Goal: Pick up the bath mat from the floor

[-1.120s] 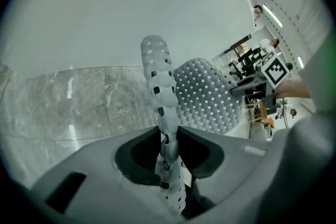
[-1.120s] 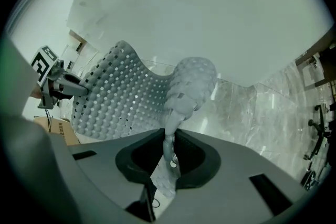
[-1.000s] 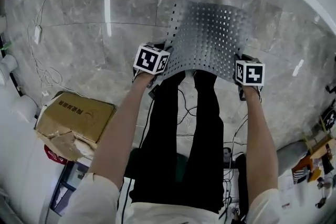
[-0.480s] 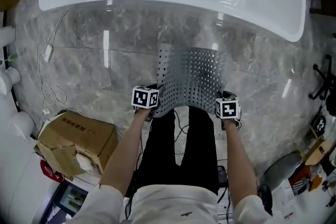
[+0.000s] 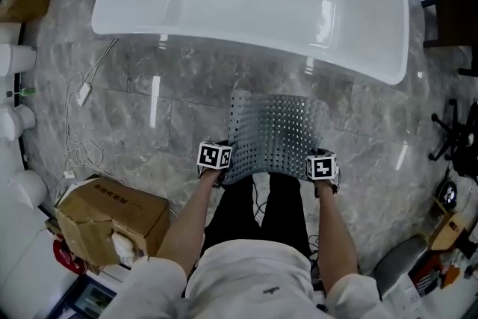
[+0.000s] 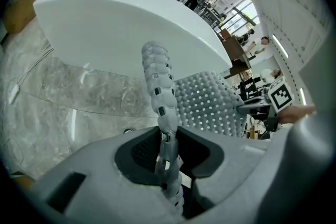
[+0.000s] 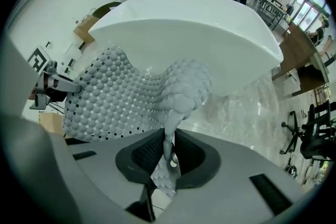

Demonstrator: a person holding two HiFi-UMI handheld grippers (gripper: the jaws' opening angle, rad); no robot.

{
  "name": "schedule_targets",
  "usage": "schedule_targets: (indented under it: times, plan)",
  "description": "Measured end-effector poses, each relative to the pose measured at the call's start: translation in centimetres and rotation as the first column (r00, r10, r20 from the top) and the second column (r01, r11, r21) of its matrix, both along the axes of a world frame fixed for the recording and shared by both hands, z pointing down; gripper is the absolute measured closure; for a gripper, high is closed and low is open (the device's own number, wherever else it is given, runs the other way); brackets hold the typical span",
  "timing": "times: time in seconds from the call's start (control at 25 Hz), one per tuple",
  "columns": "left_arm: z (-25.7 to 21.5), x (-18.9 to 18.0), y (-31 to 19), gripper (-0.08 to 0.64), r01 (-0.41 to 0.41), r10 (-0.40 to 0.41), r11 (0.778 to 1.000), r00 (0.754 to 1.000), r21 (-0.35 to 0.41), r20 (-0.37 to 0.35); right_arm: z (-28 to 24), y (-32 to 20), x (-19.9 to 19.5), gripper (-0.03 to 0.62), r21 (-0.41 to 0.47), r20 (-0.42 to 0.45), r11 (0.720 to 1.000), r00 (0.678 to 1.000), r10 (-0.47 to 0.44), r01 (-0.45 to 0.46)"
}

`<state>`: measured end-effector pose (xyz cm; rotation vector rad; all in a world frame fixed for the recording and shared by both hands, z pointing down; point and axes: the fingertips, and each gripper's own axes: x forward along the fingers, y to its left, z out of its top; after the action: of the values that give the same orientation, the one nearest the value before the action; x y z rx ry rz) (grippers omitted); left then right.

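**Mat coming up off the floor**

My left tongs (image 6: pixel 167 155) and right tongs (image 7: pixel 168 152) are each clamping a near corner of the bath mat (image 5: pixel 278 131), which is sagging between and ahead of them. I am rising, so it is leaving the floor (image 5: pixel 149 108), and the pickup looks nearly done. Beyond, the bathtub (image 5: pixel 351 11) is lying empty.

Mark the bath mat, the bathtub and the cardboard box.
bath mat (image 5: pixel 276 134), head view, middle of the perforated sheet.
bathtub (image 5: pixel 314 7), head view, bare basin floor.
cardboard box (image 5: pixel 112 213), head view, top face.
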<state>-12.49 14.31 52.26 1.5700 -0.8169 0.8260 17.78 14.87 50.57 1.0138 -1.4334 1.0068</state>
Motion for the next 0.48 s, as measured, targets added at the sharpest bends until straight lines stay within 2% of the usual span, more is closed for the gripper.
schedule_targets:
  times: [0.12, 0.24, 0.48]
  plan:
    - [-1.1, -1.6, -0.1, 0.466, -0.012, 0.012, 1.000, 1.000, 0.011, 0.014, -1.4, -0.1, -0.4, 0.532, 0.005, -0.018, 1.000, 1.000, 0.010, -0.010]
    - [-2.6, -2.9, 0.2, 0.466, -0.012, 0.012, 1.000, 1.000, 0.027, 0.004, -3.3, -0.5, -1.7, 0.532, 0.034, -0.019, 0.999, 1.000, -0.023, 0.023]
    - [-5.7, -2.5, -0.7, 0.466, -0.072, 0.075, 0.993, 0.997, 0.089, -0.034, -6.0, -1.4, -2.9, 0.532, 0.091, -0.023, 0.995, 0.999, -0.034, 0.036]
